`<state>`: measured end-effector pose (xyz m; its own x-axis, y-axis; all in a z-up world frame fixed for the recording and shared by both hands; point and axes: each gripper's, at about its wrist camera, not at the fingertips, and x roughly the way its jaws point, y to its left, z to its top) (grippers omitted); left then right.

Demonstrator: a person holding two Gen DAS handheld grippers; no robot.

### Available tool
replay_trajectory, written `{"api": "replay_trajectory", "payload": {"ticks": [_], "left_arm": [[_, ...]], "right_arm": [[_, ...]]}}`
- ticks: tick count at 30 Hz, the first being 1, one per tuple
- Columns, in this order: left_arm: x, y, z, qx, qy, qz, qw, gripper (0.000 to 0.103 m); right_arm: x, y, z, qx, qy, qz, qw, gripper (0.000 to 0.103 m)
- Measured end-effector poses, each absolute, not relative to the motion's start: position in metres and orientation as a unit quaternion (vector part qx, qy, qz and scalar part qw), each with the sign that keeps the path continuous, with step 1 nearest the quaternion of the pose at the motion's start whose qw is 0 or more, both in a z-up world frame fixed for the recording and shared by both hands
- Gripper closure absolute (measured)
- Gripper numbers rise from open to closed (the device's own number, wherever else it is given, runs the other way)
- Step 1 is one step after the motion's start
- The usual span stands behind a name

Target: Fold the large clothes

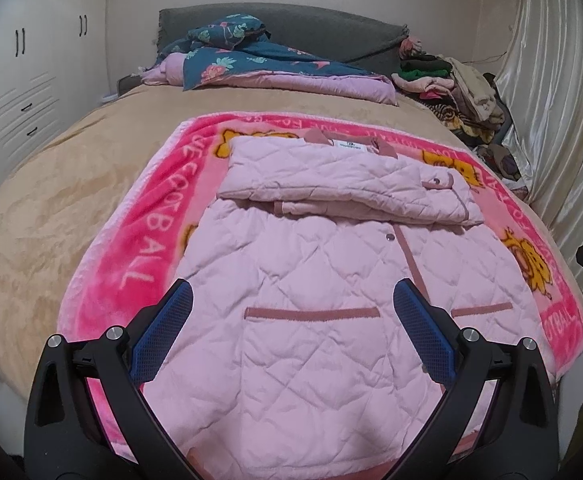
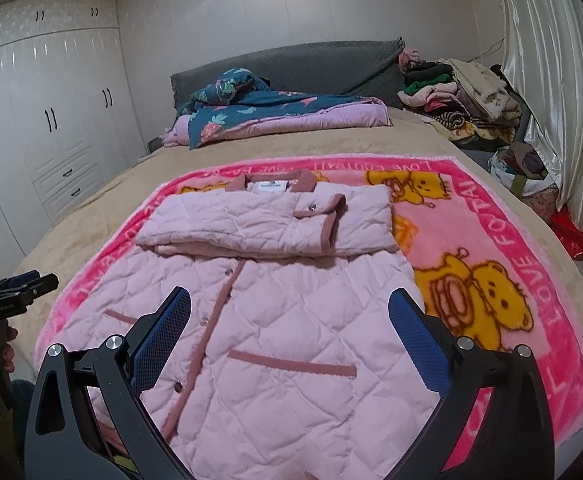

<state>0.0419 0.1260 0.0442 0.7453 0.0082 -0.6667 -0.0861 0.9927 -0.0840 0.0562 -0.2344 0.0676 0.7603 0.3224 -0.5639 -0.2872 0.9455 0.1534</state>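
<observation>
I had the pink quilted jacket [image 1: 315,280] lying flat on the pink bear blanket [image 1: 147,240] on the bed [image 1: 51,200], front up, both sleeves folded across the chest into a band just below the collar [image 2: 277,182]. Left tongs [image 1: 291,300] and right tongs [image 2: 289,304] both stood wide apart and held nothing, hovering over the jacket's lower half near the pocket trim [image 2: 291,362]. Floral quilt [image 2: 275,114] sat at the headboard, clothes pile [image 2: 463,92] by the curtain, well apart from the jacket
</observation>
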Motion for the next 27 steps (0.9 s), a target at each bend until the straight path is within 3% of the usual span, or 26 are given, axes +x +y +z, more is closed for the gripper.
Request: {"api": "replay_trajectory", "payload": {"ticks": [27], "left_arm": [[0.031,0.158,-0.021,-0.052,0.430,0.060,0.899,0.009]], "right_arm": [[0.048,-0.267,0.005,0.006,0.377,0.135,0.917,0.004]]}}
